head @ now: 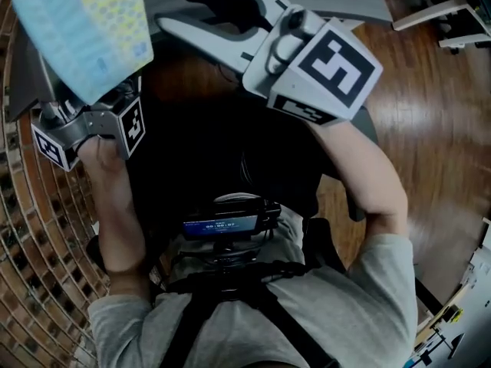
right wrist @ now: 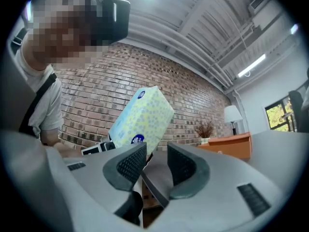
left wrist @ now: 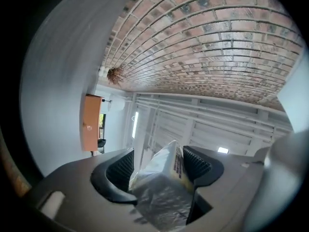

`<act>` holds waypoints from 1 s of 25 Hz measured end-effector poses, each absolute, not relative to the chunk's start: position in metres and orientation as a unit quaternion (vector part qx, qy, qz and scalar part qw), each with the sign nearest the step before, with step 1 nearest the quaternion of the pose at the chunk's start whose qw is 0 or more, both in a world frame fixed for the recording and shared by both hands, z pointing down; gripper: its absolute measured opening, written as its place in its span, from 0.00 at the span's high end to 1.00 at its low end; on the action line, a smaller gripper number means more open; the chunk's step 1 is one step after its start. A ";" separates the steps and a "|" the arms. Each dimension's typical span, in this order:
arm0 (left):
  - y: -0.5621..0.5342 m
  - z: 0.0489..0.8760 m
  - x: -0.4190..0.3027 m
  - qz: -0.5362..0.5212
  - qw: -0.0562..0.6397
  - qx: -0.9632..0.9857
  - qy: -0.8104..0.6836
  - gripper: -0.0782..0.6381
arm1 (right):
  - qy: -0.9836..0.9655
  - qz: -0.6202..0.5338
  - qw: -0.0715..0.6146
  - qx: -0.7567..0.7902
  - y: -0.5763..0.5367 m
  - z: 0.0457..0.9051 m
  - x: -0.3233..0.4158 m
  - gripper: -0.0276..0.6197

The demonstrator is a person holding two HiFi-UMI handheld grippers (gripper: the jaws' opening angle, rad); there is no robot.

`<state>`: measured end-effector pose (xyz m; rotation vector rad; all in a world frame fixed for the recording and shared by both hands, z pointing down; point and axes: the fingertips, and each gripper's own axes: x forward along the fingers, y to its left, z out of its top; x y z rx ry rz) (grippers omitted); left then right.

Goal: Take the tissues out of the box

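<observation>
Gripping the tissue pack [head: 84,33] aloft, left claw [left wrist: 159,164] clenched on it; right claw [right wrist: 155,161] released and empty.

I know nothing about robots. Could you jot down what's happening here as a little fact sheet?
Who: a person with a gripper in each hand
Left gripper: shut on the tissue pack, held tilted in the air
Right gripper: open, nothing between its jaws
Tissue pack: pale blue and yellow; no tissue visibly pulled out
Backdrop: brick wall
</observation>
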<state>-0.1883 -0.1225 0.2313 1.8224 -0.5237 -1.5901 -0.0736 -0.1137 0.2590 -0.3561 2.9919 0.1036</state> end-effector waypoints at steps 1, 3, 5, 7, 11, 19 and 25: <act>-0.120 0.230 -0.189 -0.605 0.326 0.698 -0.200 0.43 | 0.990 0.034 0.063 -0.118 -0.114 0.260 -0.073 0.75; -0.116 0.227 -0.191 -0.605 0.320 0.702 -0.199 0.43 | 0.991 0.036 0.063 -0.117 -0.115 0.260 -0.073 0.75; -0.113 0.225 -0.194 -0.608 0.313 0.703 -0.198 0.43 | 0.990 0.041 0.066 -0.114 -0.115 0.258 -0.074 0.75; -0.112 0.227 -0.194 -0.612 0.313 0.699 -0.198 0.43 | 0.990 0.046 0.069 -0.111 -0.113 0.256 -0.075 0.75; -0.103 0.258 -0.188 -0.598 0.343 0.696 -0.200 0.44 | 0.991 0.040 0.072 -0.106 -0.110 0.260 -0.077 0.75; -0.083 0.302 -0.183 -0.575 0.389 0.691 -0.199 0.44 | 0.993 0.037 0.062 -0.097 -0.102 0.263 -0.075 0.75; -0.078 0.299 -0.191 -0.580 0.382 0.695 -0.185 0.44 | 0.993 0.037 0.056 -0.096 -0.107 0.267 -0.072 0.75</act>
